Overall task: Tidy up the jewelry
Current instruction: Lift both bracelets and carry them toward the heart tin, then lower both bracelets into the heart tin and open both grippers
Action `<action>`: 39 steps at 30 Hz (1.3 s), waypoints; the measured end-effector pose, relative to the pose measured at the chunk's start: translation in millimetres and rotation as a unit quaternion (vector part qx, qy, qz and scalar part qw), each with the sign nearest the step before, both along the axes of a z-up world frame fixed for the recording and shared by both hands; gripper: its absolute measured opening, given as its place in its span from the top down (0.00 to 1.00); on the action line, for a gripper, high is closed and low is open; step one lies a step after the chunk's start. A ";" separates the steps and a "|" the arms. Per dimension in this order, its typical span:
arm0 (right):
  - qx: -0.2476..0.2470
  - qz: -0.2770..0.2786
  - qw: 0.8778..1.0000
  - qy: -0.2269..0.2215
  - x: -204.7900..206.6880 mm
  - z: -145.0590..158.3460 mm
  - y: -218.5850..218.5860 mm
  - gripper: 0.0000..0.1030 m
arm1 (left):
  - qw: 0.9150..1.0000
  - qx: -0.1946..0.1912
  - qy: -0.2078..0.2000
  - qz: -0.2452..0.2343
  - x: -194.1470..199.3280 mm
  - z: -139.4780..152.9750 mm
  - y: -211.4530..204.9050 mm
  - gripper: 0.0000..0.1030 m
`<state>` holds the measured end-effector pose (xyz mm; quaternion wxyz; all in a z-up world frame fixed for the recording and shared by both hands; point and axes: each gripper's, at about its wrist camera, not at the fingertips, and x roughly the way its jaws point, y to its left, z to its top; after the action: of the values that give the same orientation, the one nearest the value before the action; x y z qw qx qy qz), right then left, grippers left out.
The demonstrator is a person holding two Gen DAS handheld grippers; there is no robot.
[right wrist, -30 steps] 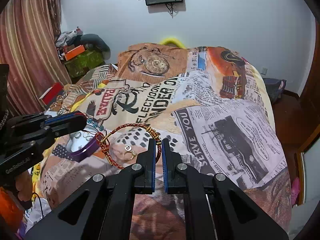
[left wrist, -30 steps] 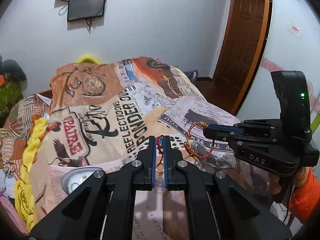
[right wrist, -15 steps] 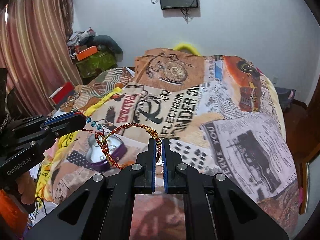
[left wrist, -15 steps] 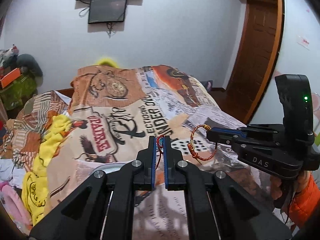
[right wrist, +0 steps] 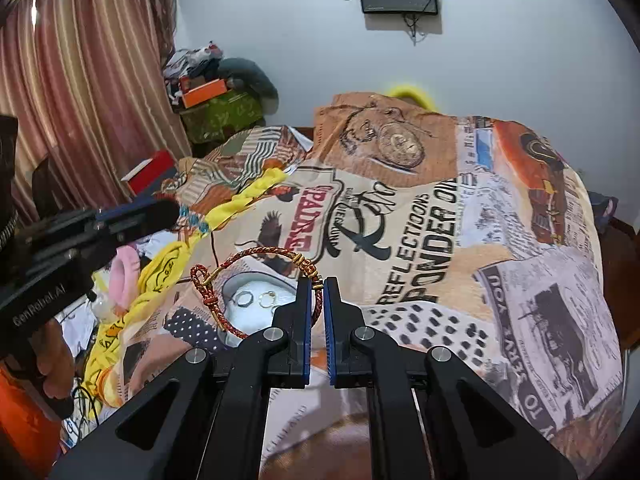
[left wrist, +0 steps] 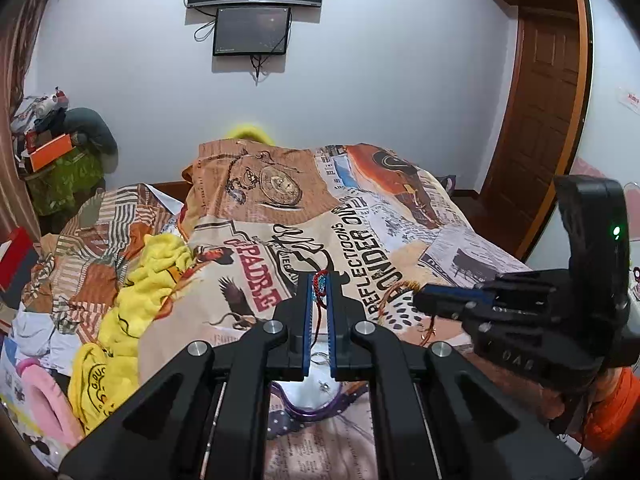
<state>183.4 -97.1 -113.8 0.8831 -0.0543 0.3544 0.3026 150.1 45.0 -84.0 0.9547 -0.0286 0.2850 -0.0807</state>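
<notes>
The bed's newsprint-patterned blanket (left wrist: pixel 360 240) sits lower than a second ago: both tools have risen. The left gripper (left wrist: pixel 319 300) pinches a red beaded cord (left wrist: pixel 319 282), the right gripper (right wrist: pixel 317 304) clamps a braided red-gold bracelet (right wrist: pixel 256 254), both clear above the purple-rimmed dish (right wrist: pixel 256 300) of rings, seemingly being sorted apart.

A: What's carrying everything?
B: Bed (right wrist: pixel 540 280), newspaper-print blanket covering it.
A: Lying on it?
B: Purple-rimmed dish (right wrist: pixel 256 312) holding two rings (right wrist: pixel 256 299), yellow cloth (left wrist: pixel 132 300) bunching alongside.
</notes>
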 end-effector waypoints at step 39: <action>-0.108 0.043 0.992 0.051 21.0 -56.6 66.6 0.95 | 0.991 -0.036 0.128 -0.007 50.6 -95.3 39.9 0.95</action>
<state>204.4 -30.5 -170.5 0.8389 -0.1488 0.4271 0.3027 200.6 84.9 -179.3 0.9081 -0.0708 0.4021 -0.0936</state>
